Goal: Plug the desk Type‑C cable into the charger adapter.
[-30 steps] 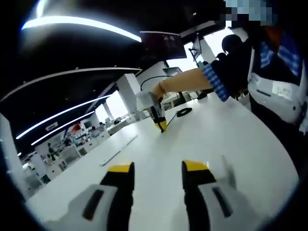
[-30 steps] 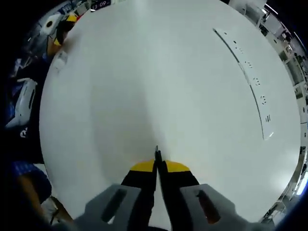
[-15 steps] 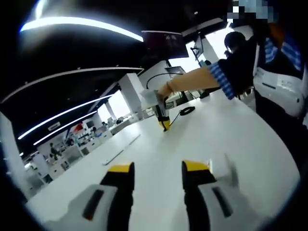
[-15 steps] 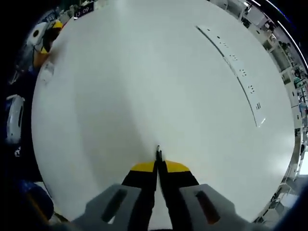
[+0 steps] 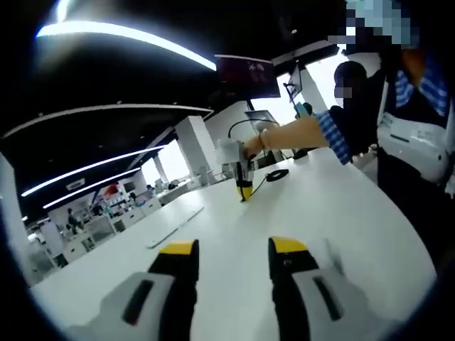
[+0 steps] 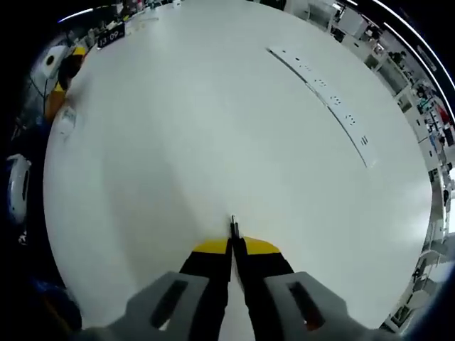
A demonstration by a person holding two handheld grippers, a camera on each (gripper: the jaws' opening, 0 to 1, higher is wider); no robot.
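My right gripper [image 6: 233, 245] is shut on the thin black Type-C plug [image 6: 233, 227], whose tip pokes out just above the white table [image 6: 213, 128]. In the left gripper view a hand holds that right gripper [image 5: 244, 192] tip-down at the table's far side, and the black cable [image 5: 276, 174] trails from it to a coil on the table. My left gripper [image 5: 233, 247] is open over bare tabletop with nothing between its jaws. A small blurred white block, probably the charger adapter [image 5: 331, 253], lies just right of it; the adapter [image 6: 65, 122] also appears far left beside the left gripper [image 6: 75, 60].
A long socket strip [image 6: 320, 92] is set into the table; in the left gripper view the strip [image 5: 174, 226] runs off to the left. The person [image 5: 412, 135] stands at the table's right edge. Office desks and pillars lie beyond.
Both views have shifted a little with the hands. The right gripper stays shut on the plug over the table, and the left jaws stay open.
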